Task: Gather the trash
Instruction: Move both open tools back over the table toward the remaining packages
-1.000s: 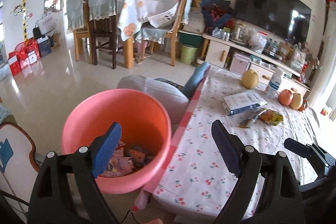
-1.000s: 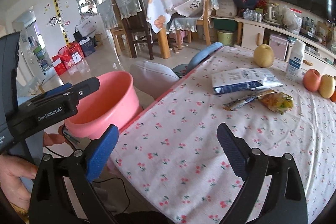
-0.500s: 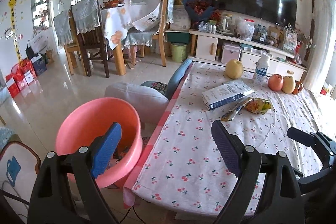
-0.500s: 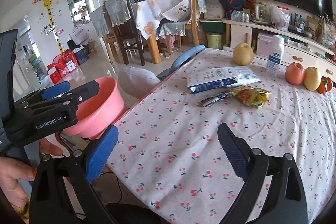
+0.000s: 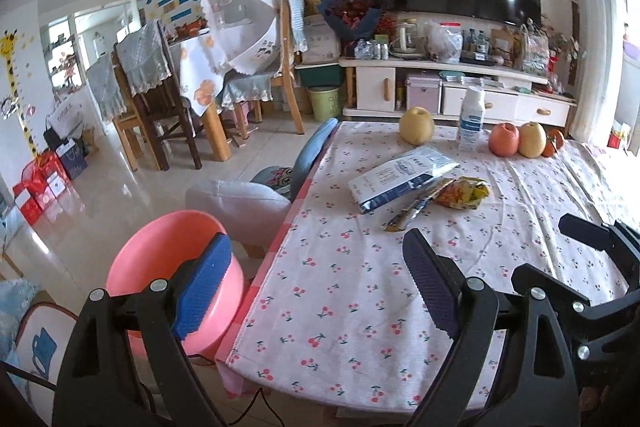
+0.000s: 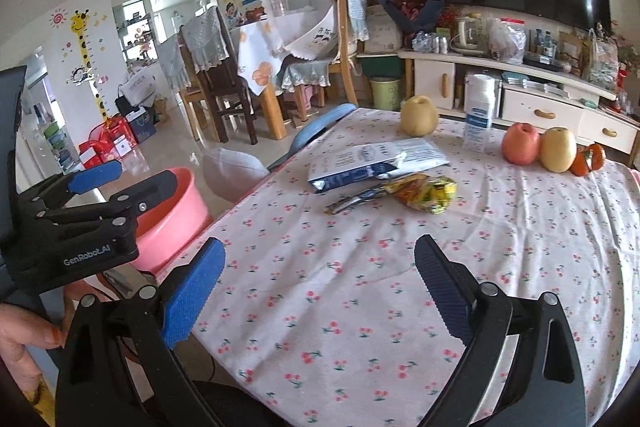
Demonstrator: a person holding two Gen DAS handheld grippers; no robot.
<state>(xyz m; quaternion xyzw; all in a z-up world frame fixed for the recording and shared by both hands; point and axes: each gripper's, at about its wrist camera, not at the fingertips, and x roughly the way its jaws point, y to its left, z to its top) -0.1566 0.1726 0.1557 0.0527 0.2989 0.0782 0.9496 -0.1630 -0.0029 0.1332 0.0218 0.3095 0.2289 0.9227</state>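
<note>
Three pieces of trash lie mid-table on the cherry-print cloth [image 5: 360, 287]: a white and blue bag [image 5: 400, 177] [image 6: 376, 165], a thin brown stick wrapper [image 5: 412, 213] [image 6: 356, 201] and a crumpled yellow-orange wrapper [image 5: 462, 193] [image 6: 424, 193]. A pink bucket [image 5: 160, 259] [image 6: 172, 215] stands on the floor by the table's left edge. My left gripper [image 5: 320, 287] is open and empty over the table's near left corner. My right gripper [image 6: 320, 287] is also open and empty, above the near cloth, well short of the wrappers.
At the table's far end stand a pear [image 5: 416, 125], a white bottle [image 5: 472, 119], an apple [image 5: 504, 139], another pear [image 5: 532, 139] and an orange fruit [image 5: 554, 143]. A grey cushioned seat [image 5: 240, 203] sits left of the table. A dining set and a TV cabinet fill the back.
Both grippers have swung right and a little up, from the bucket toward the table. The bucket slid to the left edge of both views; the wrappers sit more central. Both stay open.
</note>
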